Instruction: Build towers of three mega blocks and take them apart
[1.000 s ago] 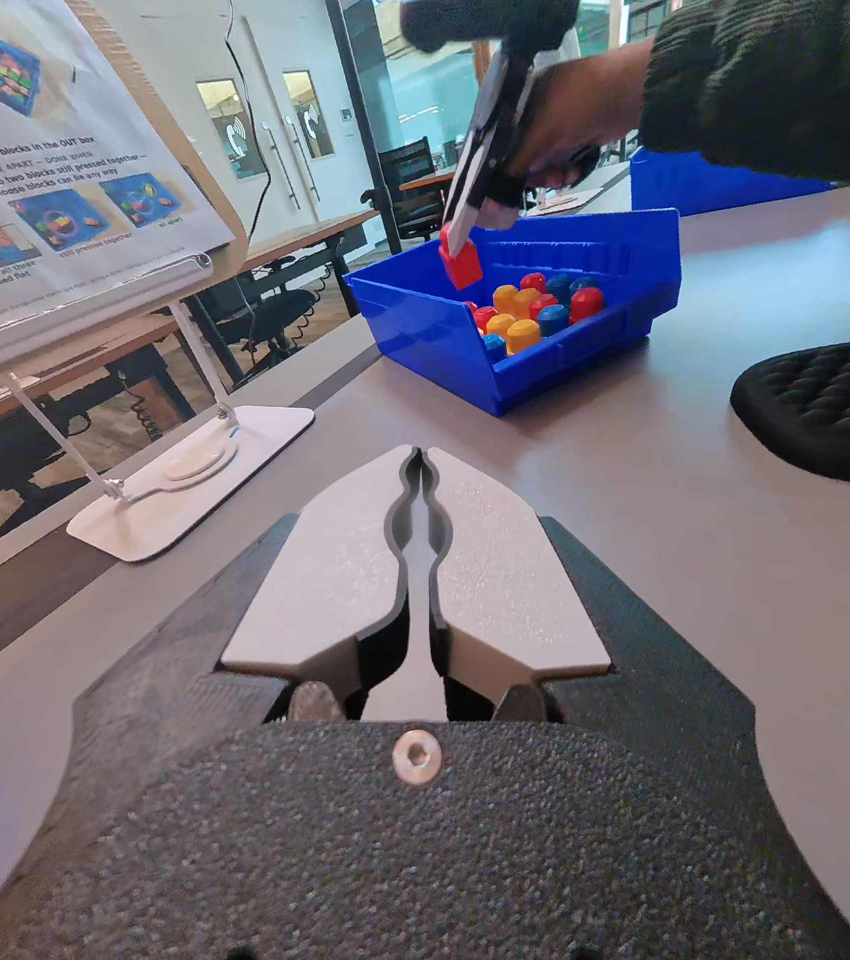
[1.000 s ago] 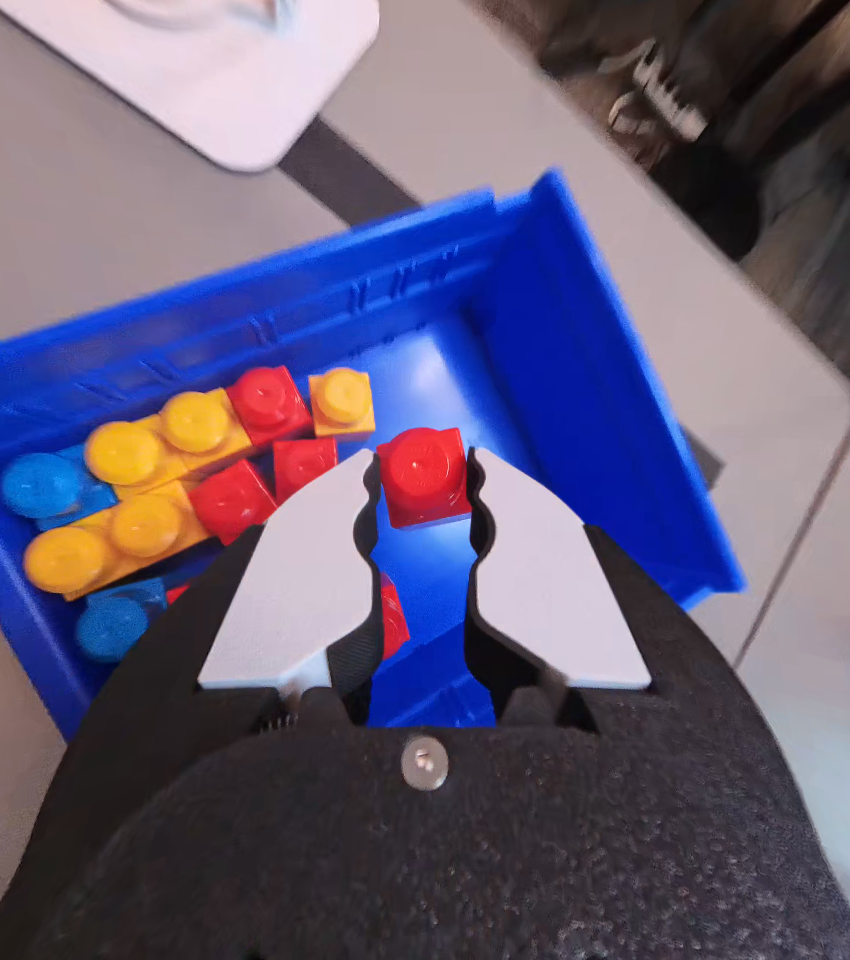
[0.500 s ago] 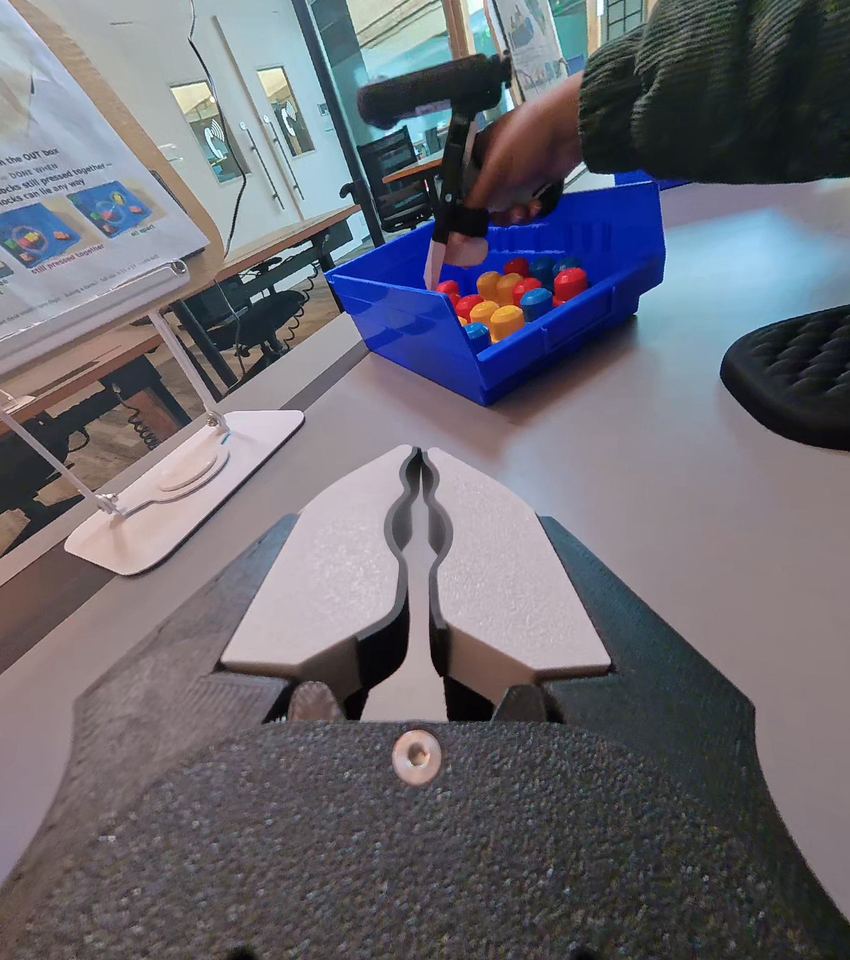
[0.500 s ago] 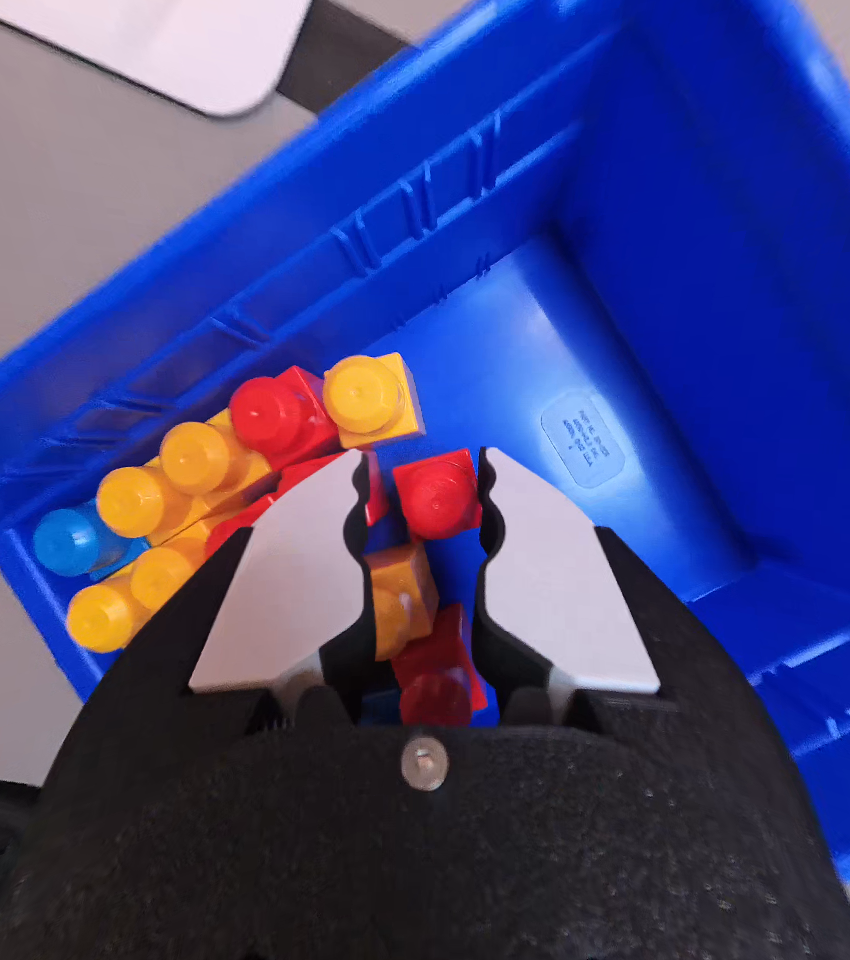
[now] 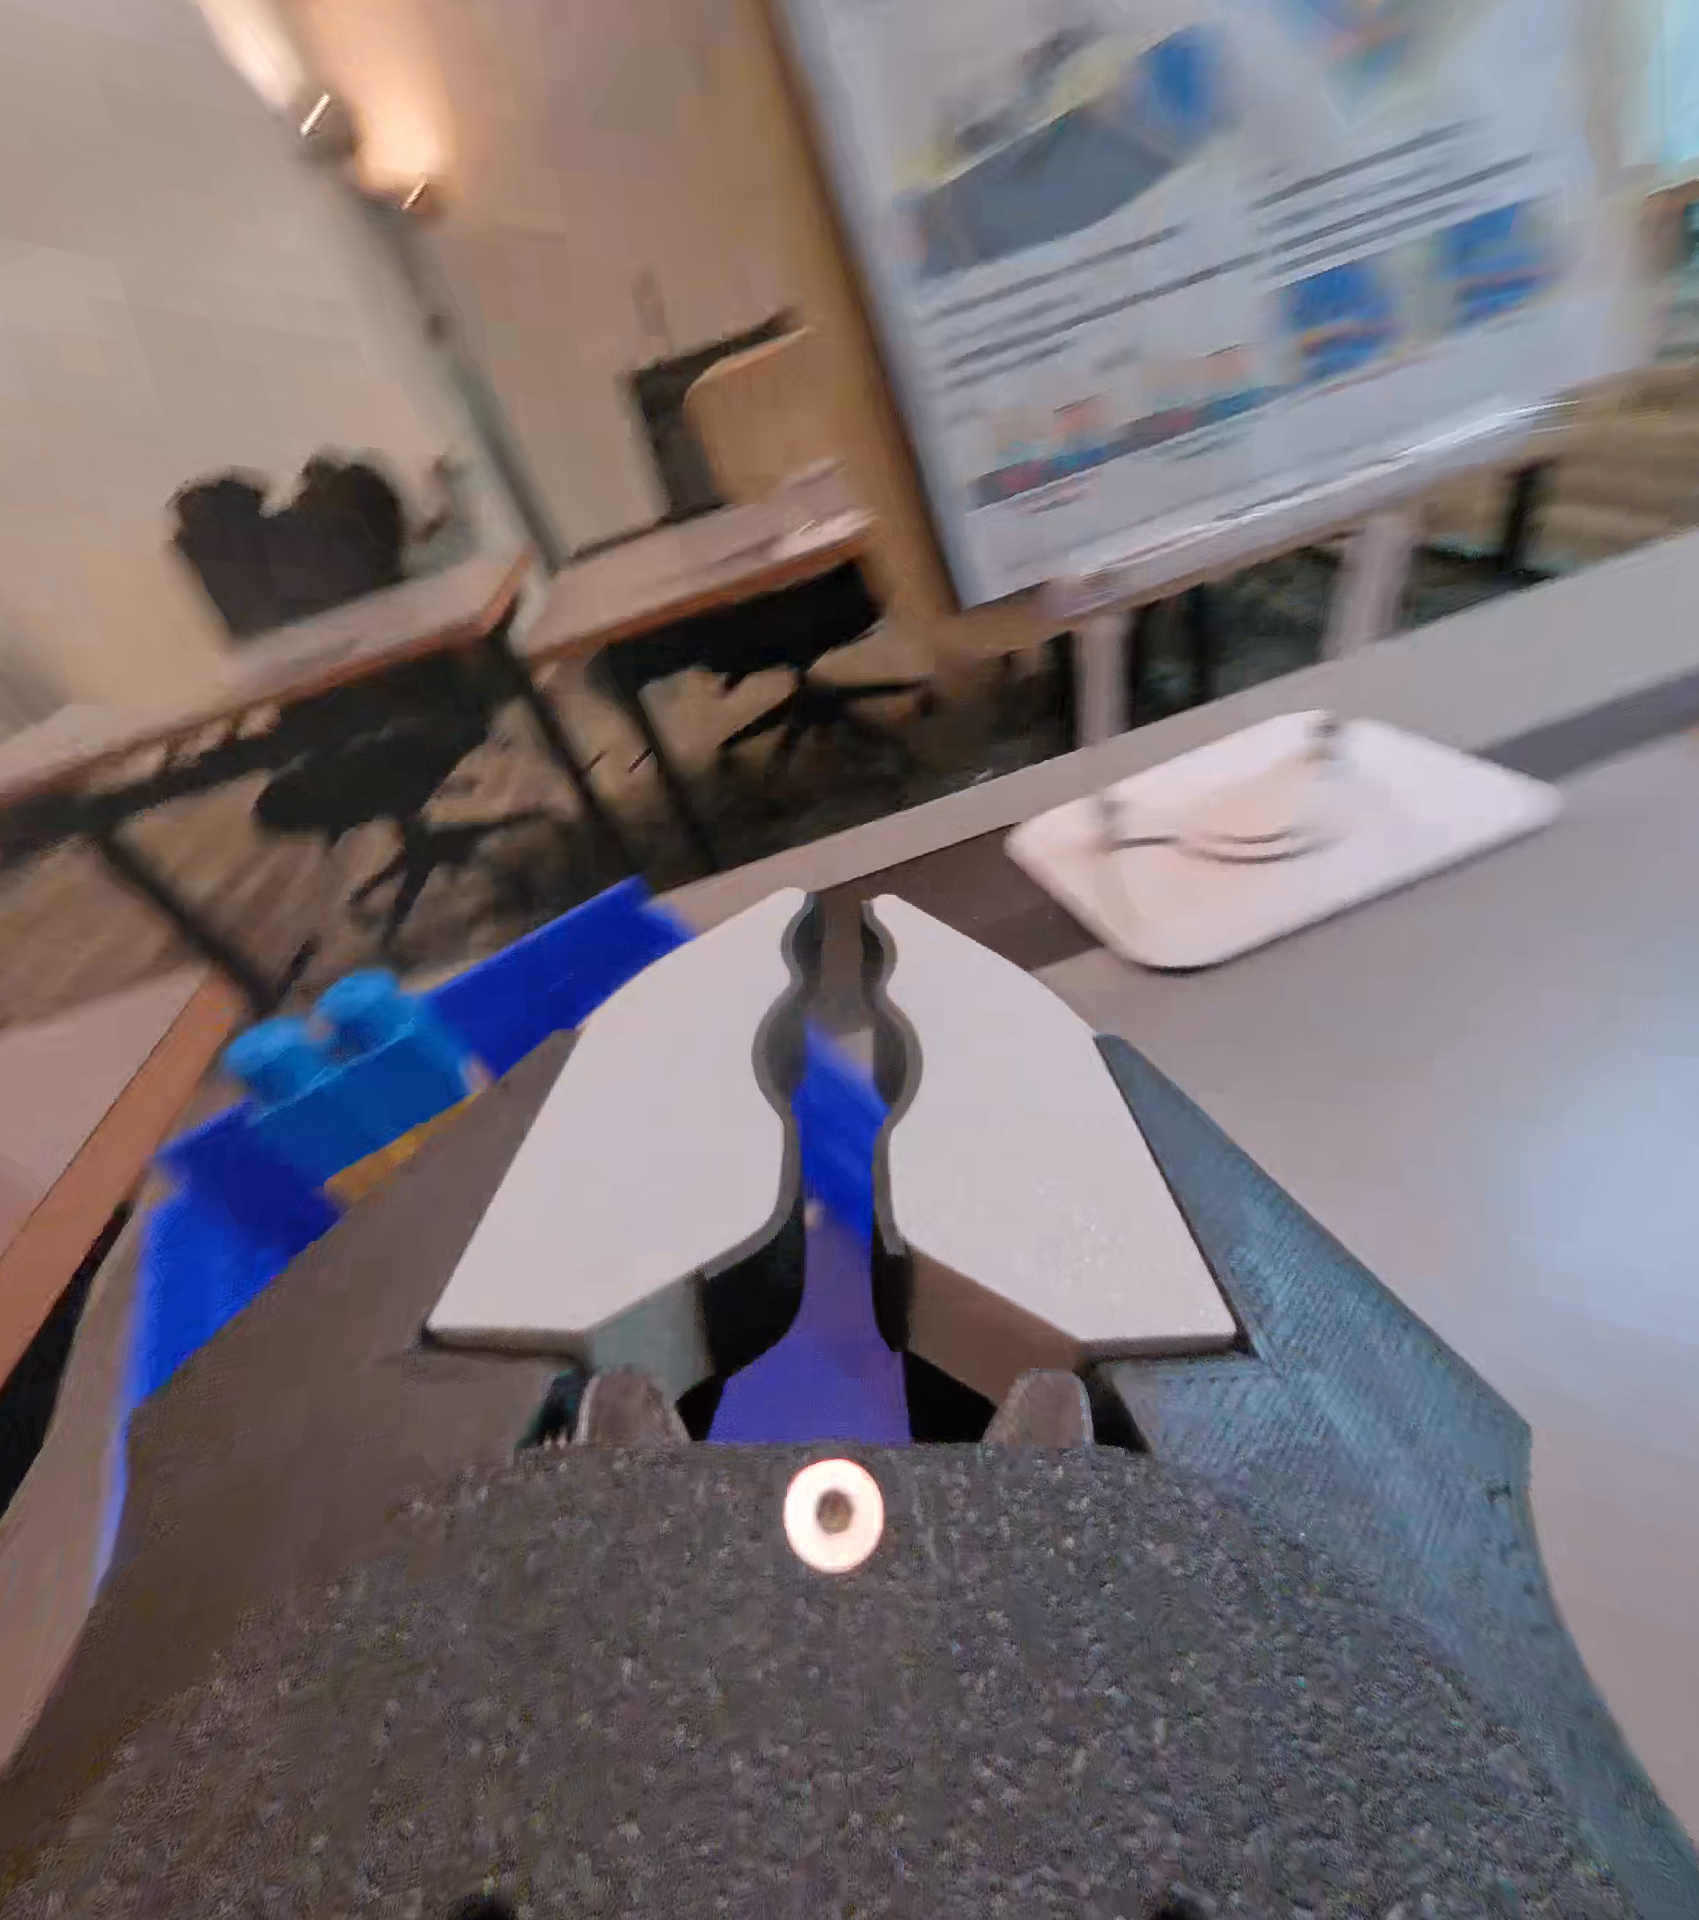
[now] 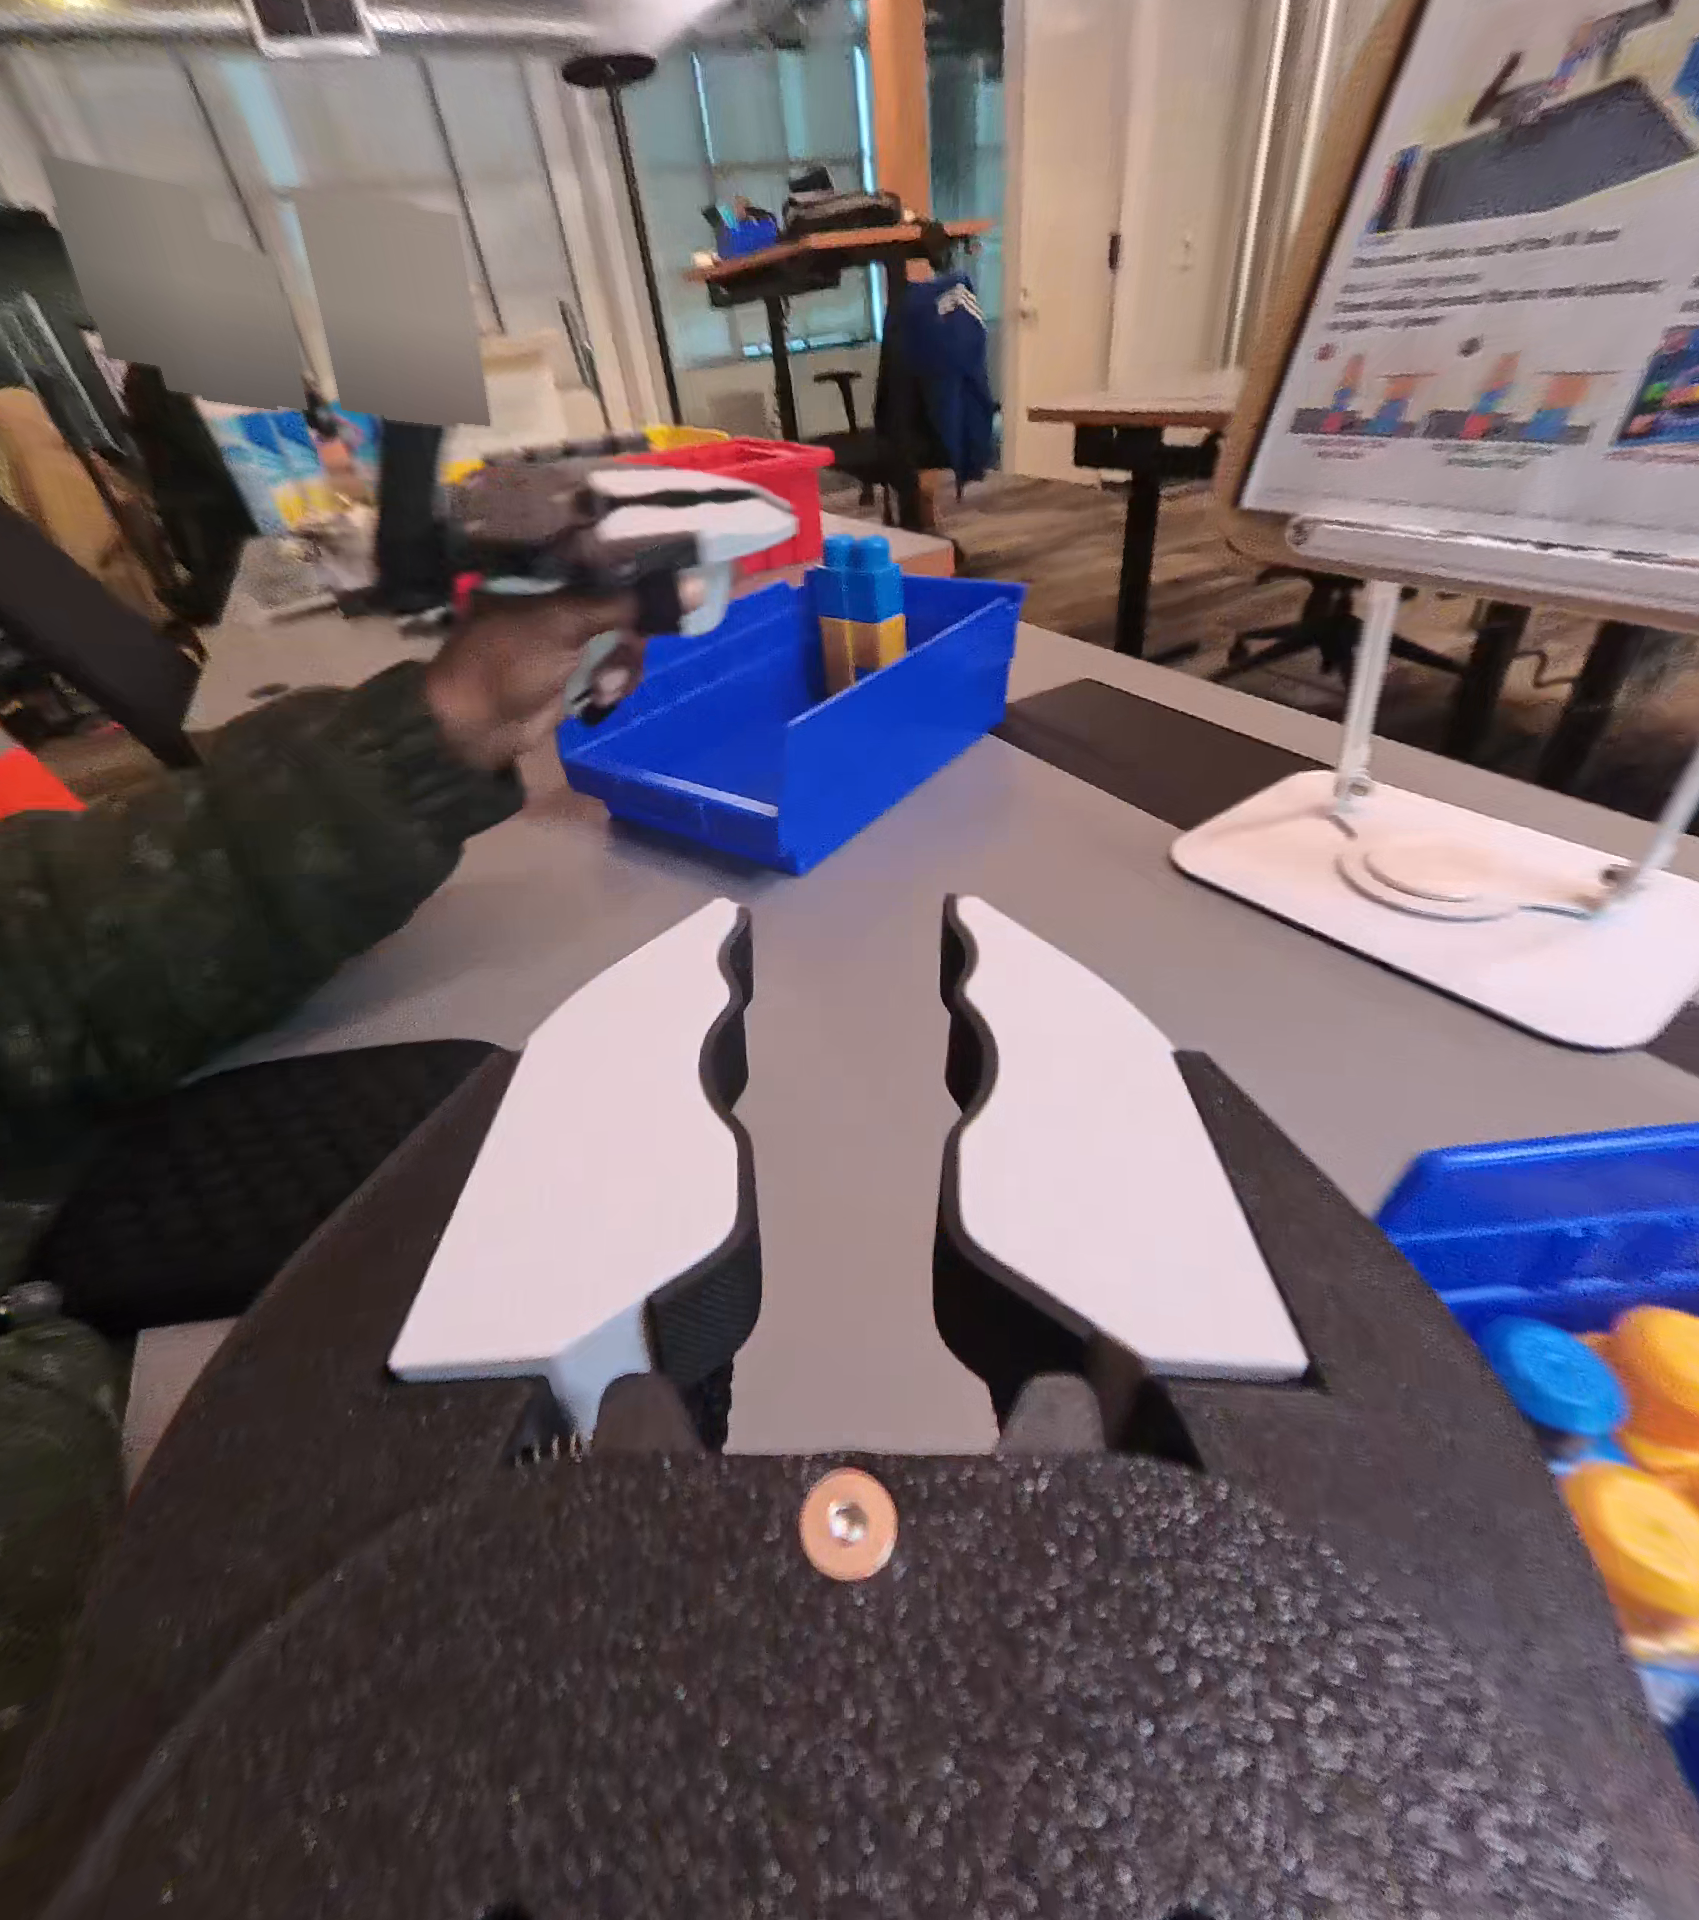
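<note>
A tower of mega blocks (image 6: 855, 613) stands upright in a blue bin (image 6: 793, 717) at the far side of the grey table (image 6: 1084, 935): a blue block with two round studs on top, a yellow block beneath it, the lowest part hidden by the bin wall. The left gripper (image 6: 772, 520), held in a hand (image 6: 502, 675), hovers over the bin just beside the tower, its white fingers nearly together with nothing between them. The right gripper (image 6: 845, 914) hangs above bare tabletop, jaws spread wide and empty. A second blue bin (image 6: 1593, 1195) at right holds loose yellow and blue blocks (image 6: 1676, 1382). A white stand (image 6: 1447, 894) props an instruction sheet (image 6: 1572, 270).
</note>
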`<state>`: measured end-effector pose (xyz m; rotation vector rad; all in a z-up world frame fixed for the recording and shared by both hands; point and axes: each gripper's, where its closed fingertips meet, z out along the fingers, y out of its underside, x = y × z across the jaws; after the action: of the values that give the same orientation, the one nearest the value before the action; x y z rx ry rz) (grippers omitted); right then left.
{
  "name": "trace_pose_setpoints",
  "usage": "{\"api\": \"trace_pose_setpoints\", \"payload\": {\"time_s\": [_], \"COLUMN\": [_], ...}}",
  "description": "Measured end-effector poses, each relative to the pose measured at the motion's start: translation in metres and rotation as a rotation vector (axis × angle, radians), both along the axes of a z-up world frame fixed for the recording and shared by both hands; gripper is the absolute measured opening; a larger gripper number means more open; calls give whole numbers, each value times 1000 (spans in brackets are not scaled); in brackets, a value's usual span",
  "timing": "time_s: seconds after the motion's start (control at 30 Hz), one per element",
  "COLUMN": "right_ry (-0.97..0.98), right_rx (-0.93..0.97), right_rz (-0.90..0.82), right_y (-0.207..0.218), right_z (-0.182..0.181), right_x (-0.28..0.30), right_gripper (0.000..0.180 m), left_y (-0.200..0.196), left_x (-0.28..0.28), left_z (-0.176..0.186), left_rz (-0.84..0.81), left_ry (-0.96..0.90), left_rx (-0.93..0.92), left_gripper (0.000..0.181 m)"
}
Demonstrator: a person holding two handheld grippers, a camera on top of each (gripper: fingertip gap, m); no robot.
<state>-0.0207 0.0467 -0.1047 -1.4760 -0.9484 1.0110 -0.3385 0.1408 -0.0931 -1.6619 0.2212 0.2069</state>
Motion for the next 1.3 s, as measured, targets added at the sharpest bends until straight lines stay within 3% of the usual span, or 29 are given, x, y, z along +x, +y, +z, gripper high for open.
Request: {"api": "trace_pose_setpoints", "payload": {"time_s": [0.1, 0.2, 0.33, 0.57, 0.7, 0.87, 1.1, 1.13, 1.17, 1.3], "right_ry": [10, -7, -19, -3, -1, -19, -24, -27, -29, -28], "right_rx": [24, -3, -11, -39, -84, -77, -90, -88, -84, -88], "right_rz": [7, 19, 23, 53, 62, 63, 73, 73, 72, 75], "right_y": [-1, 2, 5, 5, 6, 5, 3, 3, 2, 2], "right_z": [-20, -34, -44, -49, -54, -57, -59, -59, -59, -60], "right_x": [-9, -10, -3, -2, -4, -4, -5, -5, -5, -6], "right_gripper": [35, 35, 34, 34, 34, 34, 33, 33, 33, 33], "left_y": [40, 69, 96, 120, 127, 125, 121, 120, 119, 116], "left_x": [-87, -153, -194, -205, -205, -205, -203, -202, -200, -190], "left_z": [-18, -44, -74, -67, -68, -71, -68, -67, -62, -61], "left_rz": [218, 370, 385, 381, 365, 387, 417, 420, 416, 398], "left_ry": [-106, -61, 28, 292, 315, 370, 347, 358, 382, 377], "left_rx": [-89, -195, -383, -384, -411, -411, -407, -391, -360, -365], "left_gripper": [28, 48, 66, 56, 50, 30, 24, 20, 0, 0]}}
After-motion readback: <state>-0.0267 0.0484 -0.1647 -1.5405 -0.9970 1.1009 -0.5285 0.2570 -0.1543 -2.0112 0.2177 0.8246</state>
